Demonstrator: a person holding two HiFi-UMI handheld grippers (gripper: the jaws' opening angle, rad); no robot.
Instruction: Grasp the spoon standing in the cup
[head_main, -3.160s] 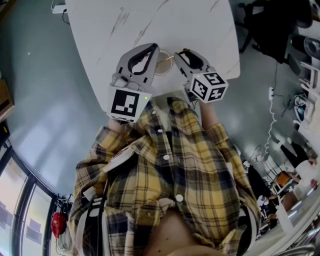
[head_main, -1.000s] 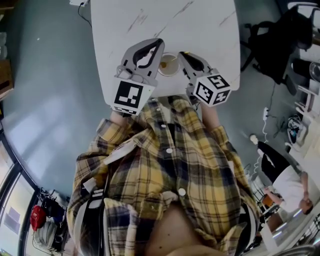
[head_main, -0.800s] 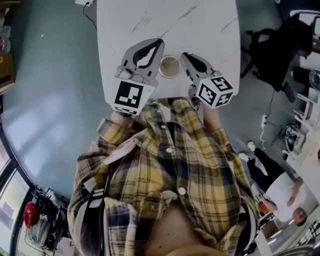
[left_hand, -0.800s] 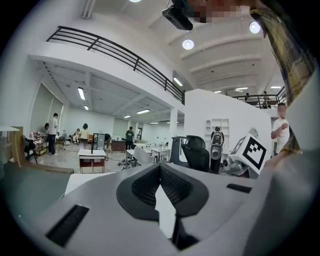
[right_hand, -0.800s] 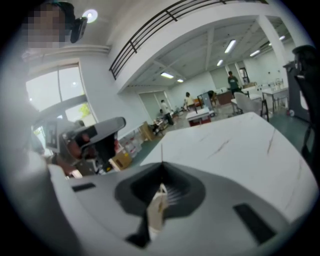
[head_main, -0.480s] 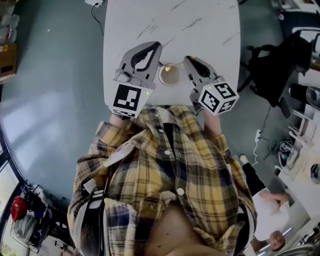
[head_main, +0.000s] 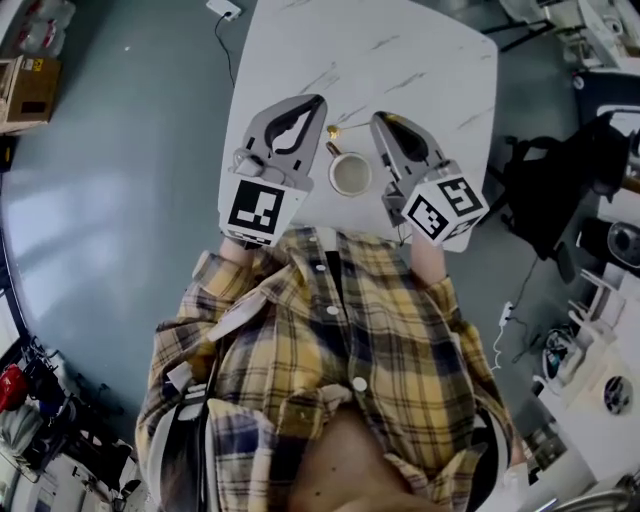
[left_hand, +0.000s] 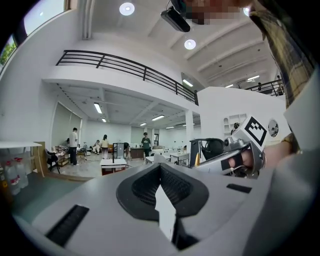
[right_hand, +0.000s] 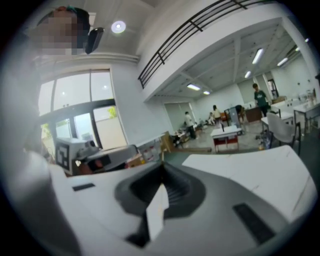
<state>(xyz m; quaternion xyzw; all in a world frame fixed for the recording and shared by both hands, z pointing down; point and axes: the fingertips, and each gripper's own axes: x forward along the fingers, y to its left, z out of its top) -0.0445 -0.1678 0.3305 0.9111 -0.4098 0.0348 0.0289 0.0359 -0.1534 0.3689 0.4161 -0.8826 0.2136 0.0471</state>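
Note:
A white cup (head_main: 351, 176) stands near the front edge of the white marble table (head_main: 400, 50). A gold-handled spoon (head_main: 333, 141) stands in it, leaning towards the far left. My left gripper (head_main: 317, 99) hovers just left of the cup, and its jaws are shut with nothing in them. On the cup's right, my right gripper (head_main: 379, 118) is also shut and empty. Neither touches the cup or spoon. In the left gripper view the shut jaws (left_hand: 160, 165) point across the room, with the right gripper (left_hand: 235, 160) beside them. The right gripper view shows its shut jaws (right_hand: 162, 165) too.
The table's far half is bare marble. A dark chair (head_main: 560, 200) with a bag stands to the right of the table, and grey floor (head_main: 120, 180) lies to the left. Several people and desks (left_hand: 112, 162) show far off in the gripper views.
The head view has shifted, so more of the table shows and the cup sits lower in it. Both grippers stay shut on either side of the cup.

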